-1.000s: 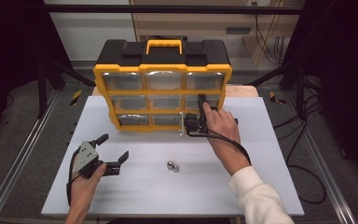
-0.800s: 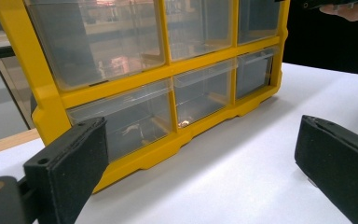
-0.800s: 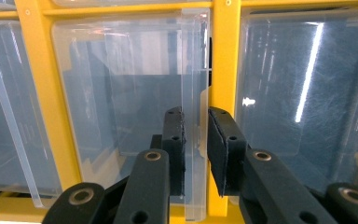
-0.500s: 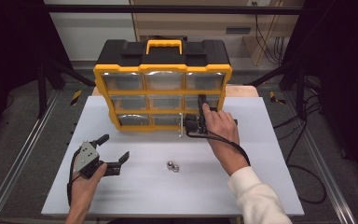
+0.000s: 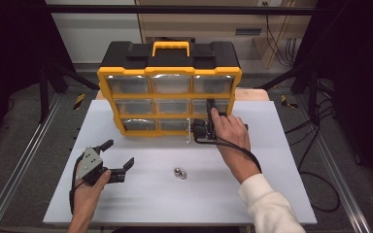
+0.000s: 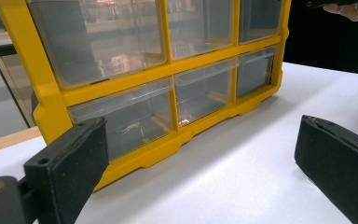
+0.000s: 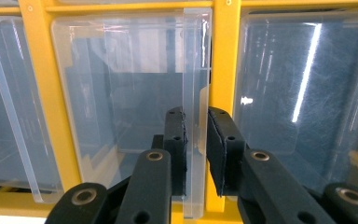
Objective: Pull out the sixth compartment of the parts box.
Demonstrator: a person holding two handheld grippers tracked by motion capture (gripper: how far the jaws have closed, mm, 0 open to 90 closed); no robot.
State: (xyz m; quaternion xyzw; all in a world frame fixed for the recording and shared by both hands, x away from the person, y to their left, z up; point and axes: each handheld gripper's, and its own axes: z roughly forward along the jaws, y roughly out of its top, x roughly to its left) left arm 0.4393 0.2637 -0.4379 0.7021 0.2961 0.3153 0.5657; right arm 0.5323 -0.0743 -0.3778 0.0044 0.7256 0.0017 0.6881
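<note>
Item: yellow organizer (image 5: 170,102), 9 clear drawers, upright directly ahead of the right gripper (image 5: 200,130). That gripper is clamped on a drawer's (image 7: 130,107) clear lip, likely to pull it out. Left gripper (image 5: 118,160) gapes idle, holding nothing; 2 metal balls (image 5: 179,173) to its right. White tabletop (image 5: 281,160); dark room, cables around.

Yellow-framed organizer (image 5: 108,92) with black top, clear drawers (image 7: 121,93); white table (image 5: 281,160); black grippers; white sleeve (image 5: 267,206).
</note>
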